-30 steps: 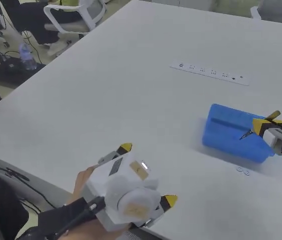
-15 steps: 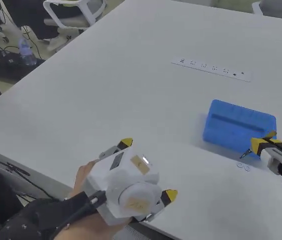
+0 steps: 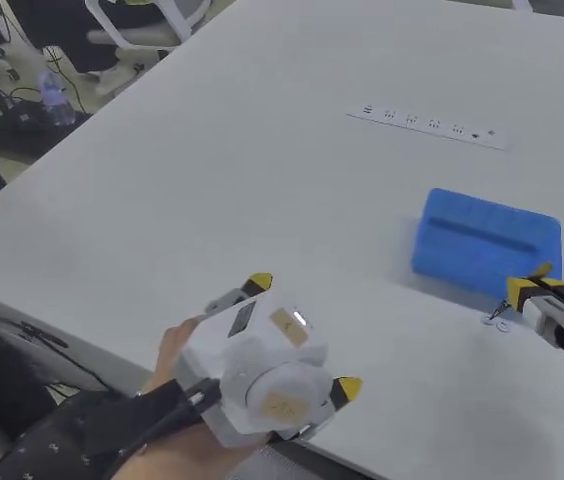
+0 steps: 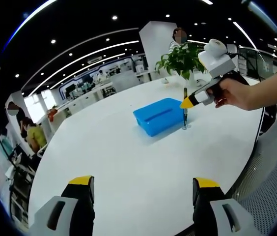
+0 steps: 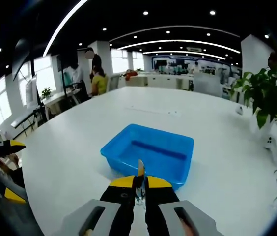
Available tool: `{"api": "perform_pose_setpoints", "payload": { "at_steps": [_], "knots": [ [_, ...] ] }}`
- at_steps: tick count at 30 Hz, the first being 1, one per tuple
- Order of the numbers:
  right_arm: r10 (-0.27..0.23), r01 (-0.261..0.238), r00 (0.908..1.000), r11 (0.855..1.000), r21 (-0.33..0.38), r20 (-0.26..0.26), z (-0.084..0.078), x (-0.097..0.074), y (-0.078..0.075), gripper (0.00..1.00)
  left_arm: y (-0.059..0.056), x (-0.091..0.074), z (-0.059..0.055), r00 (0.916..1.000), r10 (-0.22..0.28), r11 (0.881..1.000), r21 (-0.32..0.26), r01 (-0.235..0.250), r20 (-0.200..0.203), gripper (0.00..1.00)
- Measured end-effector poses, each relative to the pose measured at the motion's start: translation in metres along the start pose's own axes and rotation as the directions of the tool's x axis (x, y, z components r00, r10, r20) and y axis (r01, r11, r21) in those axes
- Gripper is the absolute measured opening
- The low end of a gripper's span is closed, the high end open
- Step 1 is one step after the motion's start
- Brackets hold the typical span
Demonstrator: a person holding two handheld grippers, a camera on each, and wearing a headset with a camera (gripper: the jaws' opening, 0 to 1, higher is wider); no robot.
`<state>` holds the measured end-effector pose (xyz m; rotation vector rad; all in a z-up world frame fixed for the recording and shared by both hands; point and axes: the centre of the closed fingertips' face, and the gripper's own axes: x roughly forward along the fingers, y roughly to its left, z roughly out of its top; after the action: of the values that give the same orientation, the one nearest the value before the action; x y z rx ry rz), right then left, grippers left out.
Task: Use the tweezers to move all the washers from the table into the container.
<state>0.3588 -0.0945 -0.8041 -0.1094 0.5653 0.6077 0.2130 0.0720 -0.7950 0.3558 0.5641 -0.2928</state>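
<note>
**Fingers (image 5: 123, 192) of the right gripper (image 5: 142, 187) pressed together on the tweezers (image 5: 140, 172), point down by the washers (image 3: 498, 323)**

Both fingers of the right gripper meet in the middle of the right gripper view, and the thin tweezers are clamped between them. In the left gripper view the tweezers stand upright with the point down on the white counter (image 4: 128, 157), just beside the near wall of the blue container (image 4: 160, 115). In the head view the point comes to two small washers. They lie on the counter just in front of the container, outside it. Whether the point touches or grips a washer I cannot tell, because it is too small. The right hand (image 4: 236, 93) holds this gripper from behind.

The fingers (image 4: 82, 196) of the left gripper (image 4: 143, 191) are wide apart and hold nothing. In the head view this gripper hangs at the near edge of the counter, well apart from the container and the washers. The left hand (image 3: 174, 348), in a dark sleeve (image 3: 72, 440), holds it.

The container is a rectangular tray, open on top. What lies inside it I cannot make out.

Beyond the container, well apart from it, a white power strip (image 3: 427, 127) lies flat on the counter. A green plant (image 5: 263, 93) shows at the right side of the right gripper view. Past the left side of the counter stand an office chair (image 3: 147, 25) and a water bottle (image 3: 50, 100).
</note>
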Motion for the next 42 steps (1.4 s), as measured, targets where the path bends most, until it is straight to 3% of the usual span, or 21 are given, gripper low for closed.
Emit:
{"api": "perform_pose_setpoints", "payload": {
  "at_steps": [14,21,25,28,37,42],
  "knots": [
    [-0.002,0.002,1.0,1.0,-0.014,0.002,-0.0018,0.0067,-0.0039,0.03,-0.0003,0.0014,-0.0029,0.9998,-0.002,1.0,0.0,0.002,-0.017,0.83],
    [0.002,-0.002,0.9997,1.0,-0.016,0.023,-0.0025,0.0045,-0.0032,0.03,0.0003,0.0015,-0.0031,0.9998,0.002,1.0,-0.001,-0.002,-0.019,0.83],
    [-0.009,0.01,0.9997,0.998,-0.056,0.023,-0.0049,0.0027,-0.0011,0.02,0.0013,0.0014,-0.003,0.9998,0.006,1.0,-0.002,-0.006,-0.019,0.83],
    [-0.017,0.018,0.9996,0.999,-0.037,0.024,-0.0055,0.0022,-0.0031,0.01,0.0017,0.0011,-0.0024,0.9998,0.009,1.0,0.0,-0.009,-0.016,0.83],
    [-0.011,0.01,0.9999,0.998,-0.06,-0.01,-0.0067,0.0022,-0.0011,0.0,0.0022,0.0002,-0.0004,0.9999,0.01,1.0,-0.004,-0.01,-0.005,0.82],
    [-0.004,0.001,0.9994,0.997,-0.082,-0.034,-0.0039,0.0065,-0.0016,0.0,0.0032,-0.0022,0.0049,0.9996,0.013,1.0,-0.008,-0.013,0.024,0.83]
  ]
}}
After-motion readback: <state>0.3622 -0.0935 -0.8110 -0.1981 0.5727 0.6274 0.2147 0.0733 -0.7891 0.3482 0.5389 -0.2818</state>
